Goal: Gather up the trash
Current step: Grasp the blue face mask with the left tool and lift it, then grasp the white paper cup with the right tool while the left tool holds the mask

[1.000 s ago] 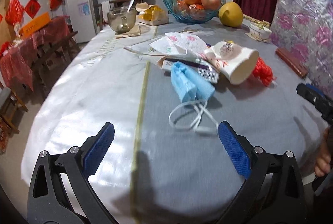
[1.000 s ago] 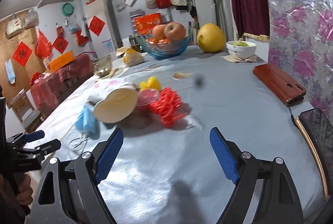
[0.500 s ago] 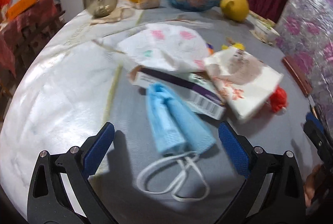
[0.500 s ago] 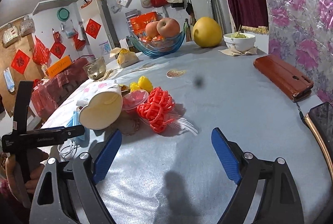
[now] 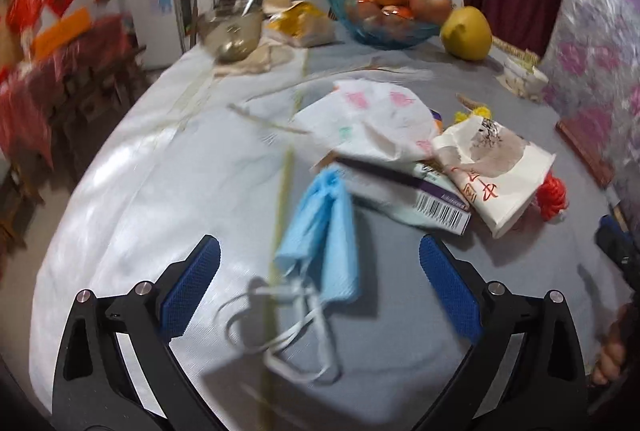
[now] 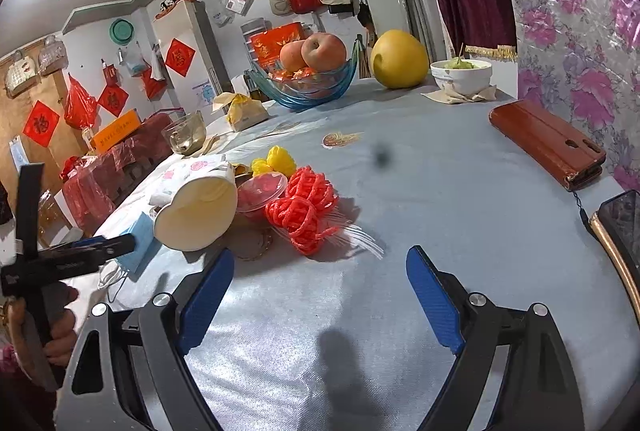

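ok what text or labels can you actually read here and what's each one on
"福": red diamond paper on the wooden wall.
Red characters on the crushed paper cup: too blurred to read.
Barcode and small print on the purple box: too small to read.
Lettering on the orange box: too small to read reliably.

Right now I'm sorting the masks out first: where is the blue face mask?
In the left wrist view the blue face mask lies on the table between the open left gripper fingers, just left of the barcoded box.
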Demonstrator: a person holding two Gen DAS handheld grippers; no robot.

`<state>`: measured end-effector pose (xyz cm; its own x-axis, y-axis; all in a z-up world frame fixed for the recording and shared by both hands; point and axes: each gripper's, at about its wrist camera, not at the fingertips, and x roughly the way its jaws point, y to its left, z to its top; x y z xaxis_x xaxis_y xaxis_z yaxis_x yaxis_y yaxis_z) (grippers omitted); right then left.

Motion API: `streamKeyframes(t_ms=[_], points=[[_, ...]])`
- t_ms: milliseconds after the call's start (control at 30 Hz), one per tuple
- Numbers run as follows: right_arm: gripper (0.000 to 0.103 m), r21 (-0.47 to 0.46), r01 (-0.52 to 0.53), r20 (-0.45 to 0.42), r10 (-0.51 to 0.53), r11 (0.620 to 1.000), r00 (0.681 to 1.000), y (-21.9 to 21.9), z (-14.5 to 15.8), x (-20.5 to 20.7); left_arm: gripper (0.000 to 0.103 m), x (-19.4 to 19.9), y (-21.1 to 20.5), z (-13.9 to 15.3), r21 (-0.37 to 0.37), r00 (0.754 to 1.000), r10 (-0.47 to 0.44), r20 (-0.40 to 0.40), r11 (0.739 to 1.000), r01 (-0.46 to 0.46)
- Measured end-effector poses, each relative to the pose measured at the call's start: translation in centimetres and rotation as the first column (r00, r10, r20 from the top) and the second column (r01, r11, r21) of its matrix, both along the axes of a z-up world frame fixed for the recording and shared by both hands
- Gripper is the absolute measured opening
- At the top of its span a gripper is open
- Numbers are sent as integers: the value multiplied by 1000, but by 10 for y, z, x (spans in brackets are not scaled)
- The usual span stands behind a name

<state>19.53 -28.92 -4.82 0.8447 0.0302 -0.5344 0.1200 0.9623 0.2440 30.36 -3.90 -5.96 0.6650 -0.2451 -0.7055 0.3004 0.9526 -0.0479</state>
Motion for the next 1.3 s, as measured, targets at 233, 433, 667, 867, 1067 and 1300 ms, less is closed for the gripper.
streamKeyframes(t_ms=[233,433,667,867,1067,1300], points=[[86,17,-10,6,10,1000,1000,-1,-1,0,28,14,5,-9,-69,997,-23,-80,997,17],[84,-52,-13,13,13,999,1000,13,4,-2,24,-14,37,4,-113,1000,14,-27,993,-17],[83,-44,-134,5,134,990,991,51,12,13,24,-36,67,-1,-111,998,45,-32,993,-48],[83,-22,-175,-23,174,984,984,73,18,41,24,-35,73,-11,-164,998,36,-51,985,-44],[93,5,-126,-54,126,992,991,70,20,67,27,-30,66,-17,-158,999,23,-37,987,-28],[65,-44,-136,-86,132,990,987,81,18,96,29,-27,64,-17,-163,999,17,-32,986,-22]])
